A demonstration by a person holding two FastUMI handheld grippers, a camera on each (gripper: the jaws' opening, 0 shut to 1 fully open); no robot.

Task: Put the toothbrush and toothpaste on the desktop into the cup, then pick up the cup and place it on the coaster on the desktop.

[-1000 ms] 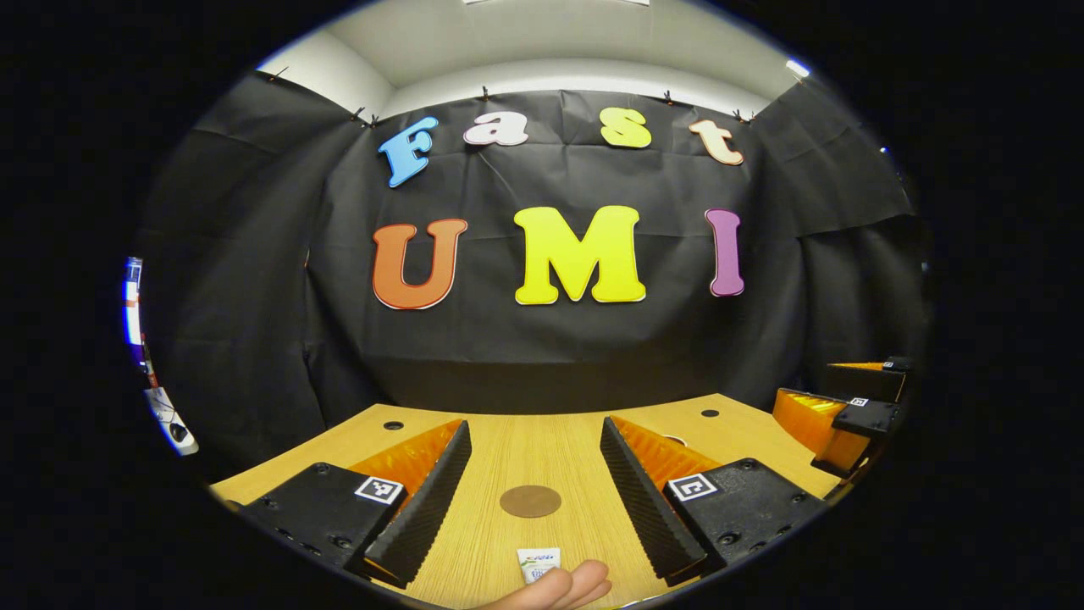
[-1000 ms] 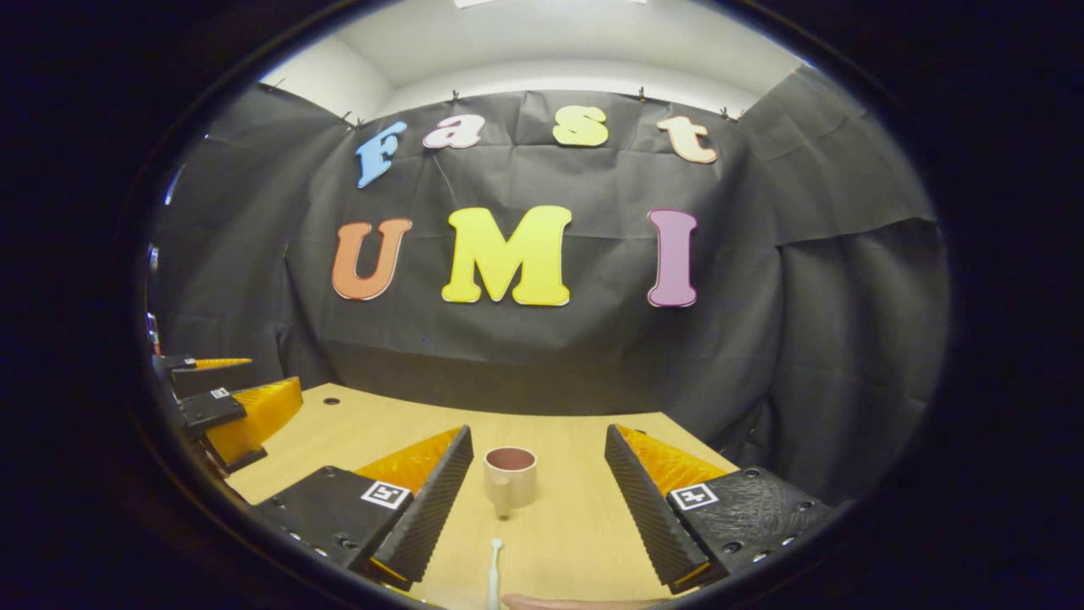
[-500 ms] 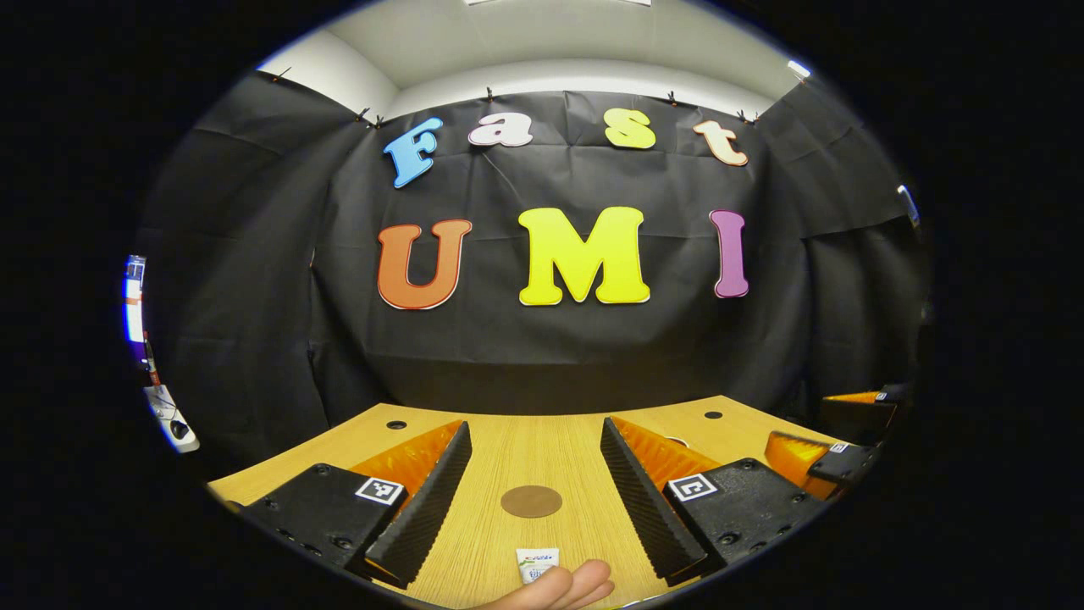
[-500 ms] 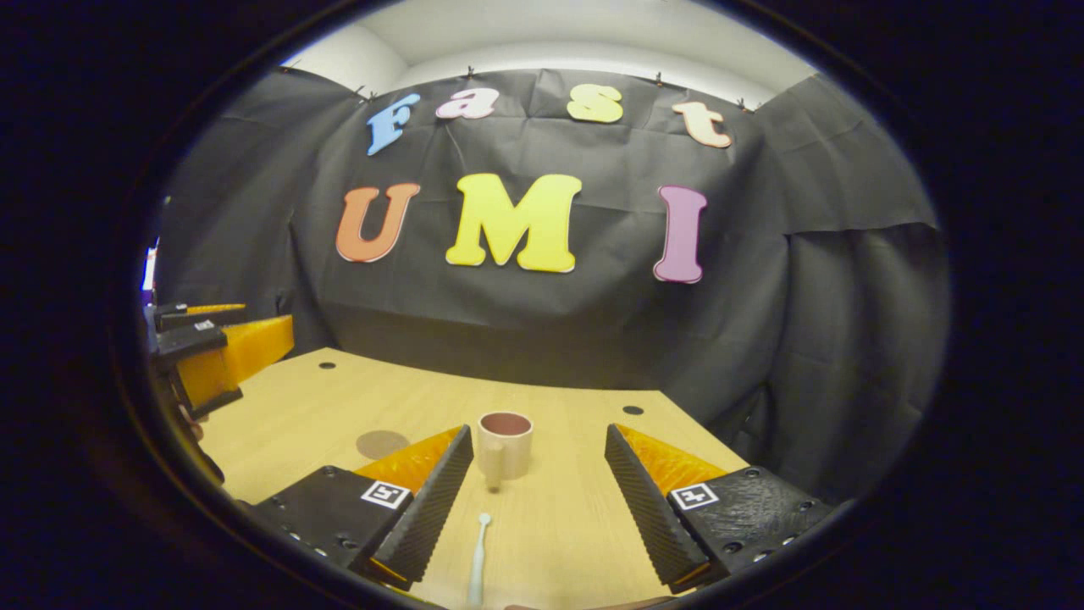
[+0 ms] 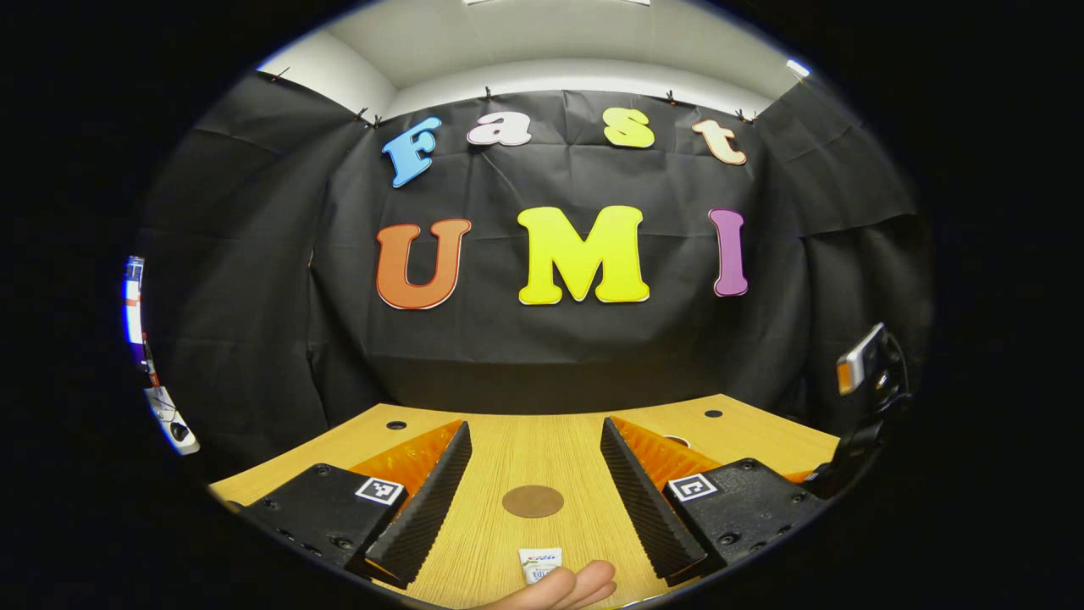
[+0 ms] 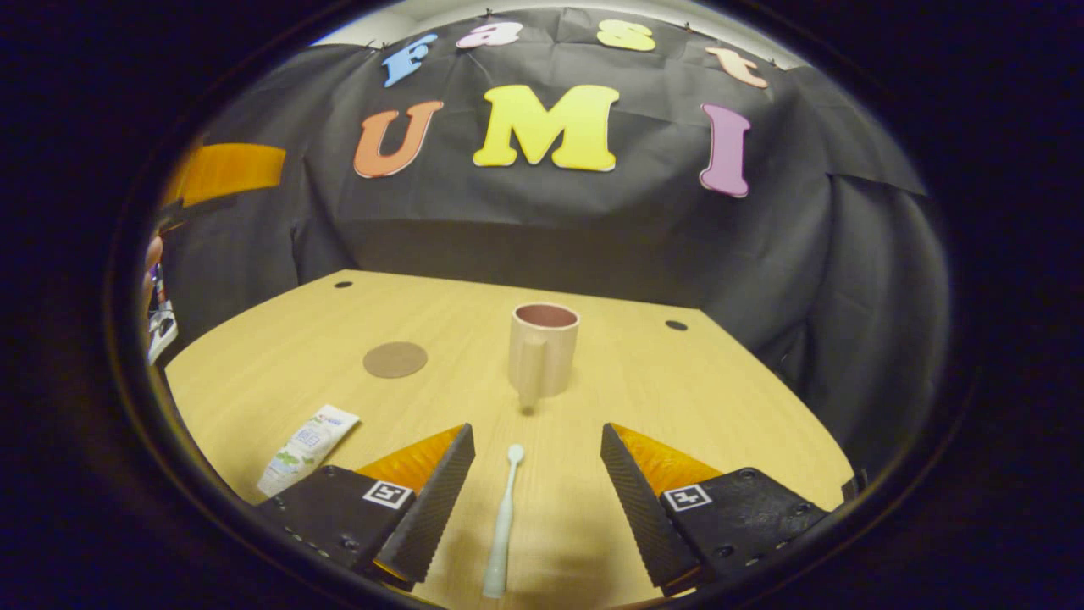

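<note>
Your right gripper (image 6: 538,500) hung wide open over the toothbrush (image 6: 503,525) at bottom centre, left gripper (image 5: 535,500) open too. Closing off-centre risked rolling that slim handle away from the cup (image 6: 543,350).

Toothpaste (image 6: 306,438) label print – seemingly too small to read.

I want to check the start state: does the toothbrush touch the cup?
Apart. In the right gripper view, bare desktop shows between the head of the toothbrush and the handle of the cup.
</note>
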